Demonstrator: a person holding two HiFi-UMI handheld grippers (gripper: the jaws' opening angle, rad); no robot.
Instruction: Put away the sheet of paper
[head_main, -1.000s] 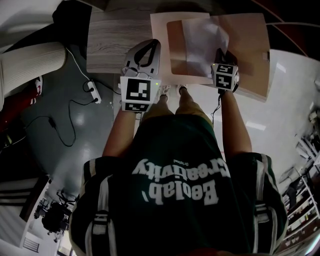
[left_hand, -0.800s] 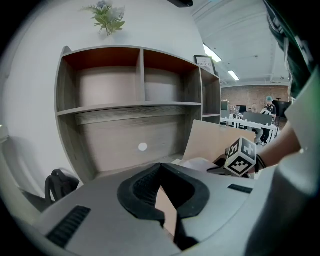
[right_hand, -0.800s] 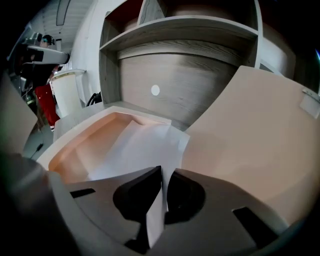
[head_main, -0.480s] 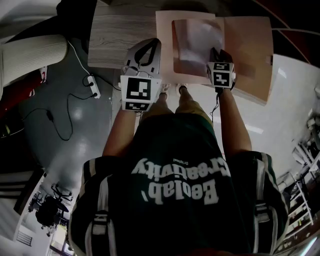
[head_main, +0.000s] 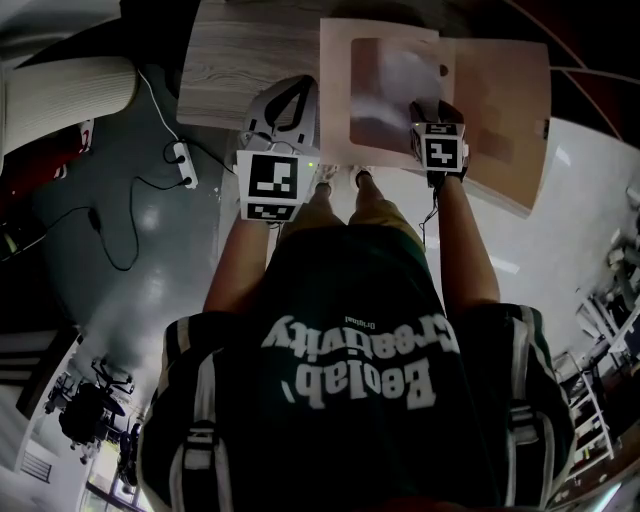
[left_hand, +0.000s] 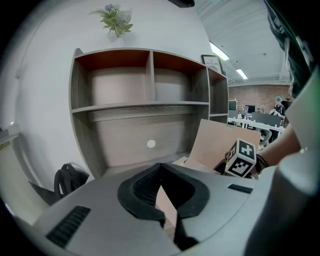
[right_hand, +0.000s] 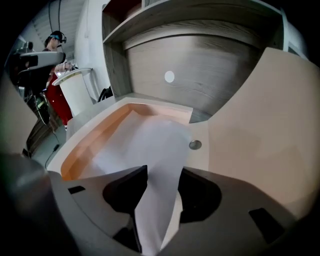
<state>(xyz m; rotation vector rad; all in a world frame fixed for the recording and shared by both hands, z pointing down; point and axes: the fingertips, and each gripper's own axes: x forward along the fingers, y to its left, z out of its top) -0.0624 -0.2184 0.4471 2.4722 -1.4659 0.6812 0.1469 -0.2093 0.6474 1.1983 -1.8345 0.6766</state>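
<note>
The white sheet of paper (right_hand: 145, 145) lies in the shallow beige box (right_hand: 100, 135), its near end curling up between my right gripper's (right_hand: 164, 172) jaws. Those jaws have just been opening; they stand apart, not pressing the sheet. In the head view the right gripper (head_main: 440, 105) hangs over the box's (head_main: 335, 100) near right corner, with the paper (head_main: 400, 85) inside. The box's lid (head_main: 500, 110) stands open to the right. My left gripper (head_main: 300, 85) hovers left of the box, tips together, holding nothing; its own view shows the same meeting tips (left_hand: 161, 166).
The box sits on a wooden desk (head_main: 240, 60) under a shelf unit (left_hand: 145, 105). A round snap (right_hand: 195, 144) marks the box's inner edge. A power strip and cable (head_main: 180, 155) lie on the floor at the left, beside a white seat (head_main: 70, 95).
The paper, held up and bulging a second ago, has sunk flat into the box. My right gripper moved forward and down with it. The left gripper stayed put.
</note>
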